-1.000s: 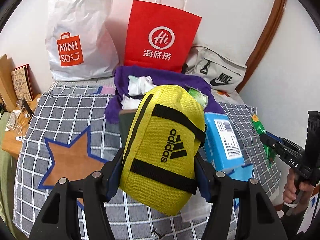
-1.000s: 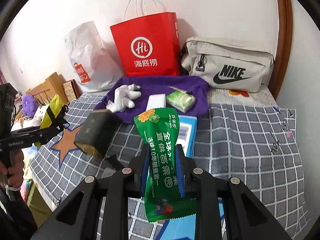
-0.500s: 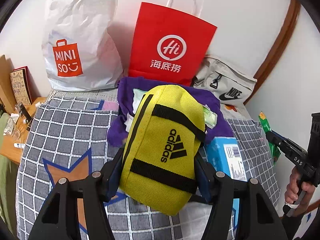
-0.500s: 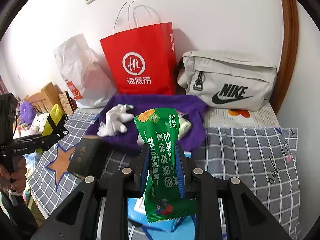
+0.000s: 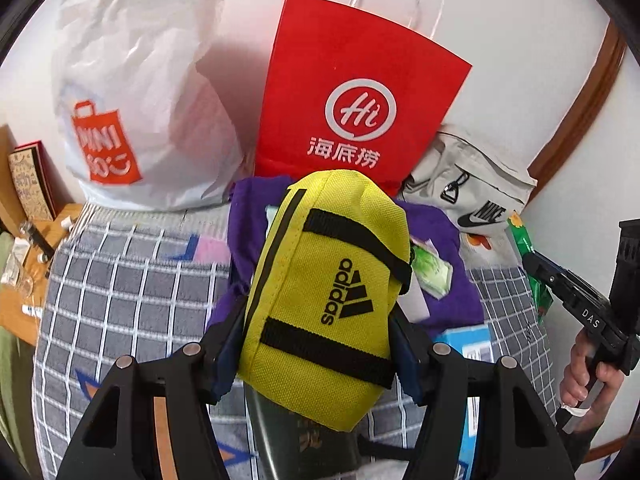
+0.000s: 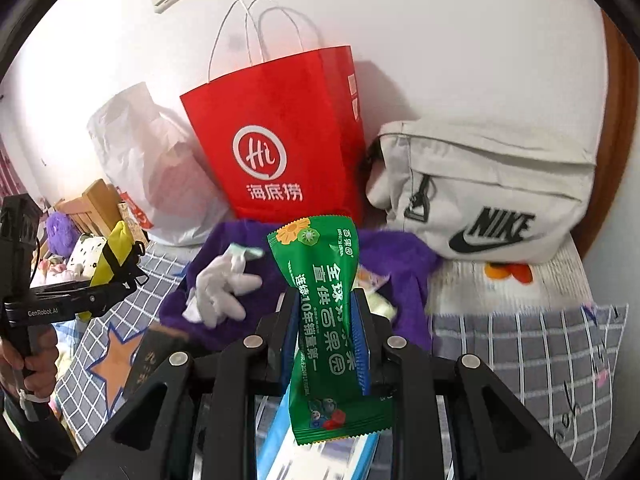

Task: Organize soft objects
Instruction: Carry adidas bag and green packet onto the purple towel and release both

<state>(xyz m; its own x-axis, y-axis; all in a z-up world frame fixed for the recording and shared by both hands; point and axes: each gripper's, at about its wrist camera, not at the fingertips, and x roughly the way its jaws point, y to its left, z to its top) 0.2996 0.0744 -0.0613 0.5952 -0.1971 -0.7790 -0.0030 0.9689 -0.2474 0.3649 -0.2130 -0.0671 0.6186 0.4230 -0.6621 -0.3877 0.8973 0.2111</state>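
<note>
My left gripper [image 5: 316, 344] is shut on a yellow Adidas pouch [image 5: 332, 280] with black straps, held above the checked bed cover. My right gripper [image 6: 326, 332] is shut on a green snack packet [image 6: 324, 316], upright between its blue pads. Both hang over a purple cloth [image 6: 396, 256] that carries a white glove [image 6: 224, 284] and a small green tissue pack [image 5: 432, 272]. In the right wrist view the left gripper [image 6: 120, 280] with the pouch [image 6: 110, 256] shows at far left. In the left wrist view the right gripper [image 5: 538, 272] with the packet [image 5: 532, 264] shows at far right.
Against the wall stand a white Miniso bag [image 5: 140, 92], a red paper bag [image 5: 352, 96] and a grey Nike bag [image 6: 492, 196]. A blue box [image 5: 472, 344] and a dark book [image 6: 152, 356] lie on the checked bed cover [image 5: 128, 276]. A wooden table [image 5: 16, 320] stands at left.
Both grippers have moved forward toward the wall with their loads. The bags and the purple cloth now look larger and closer. The grips are unchanged.
</note>
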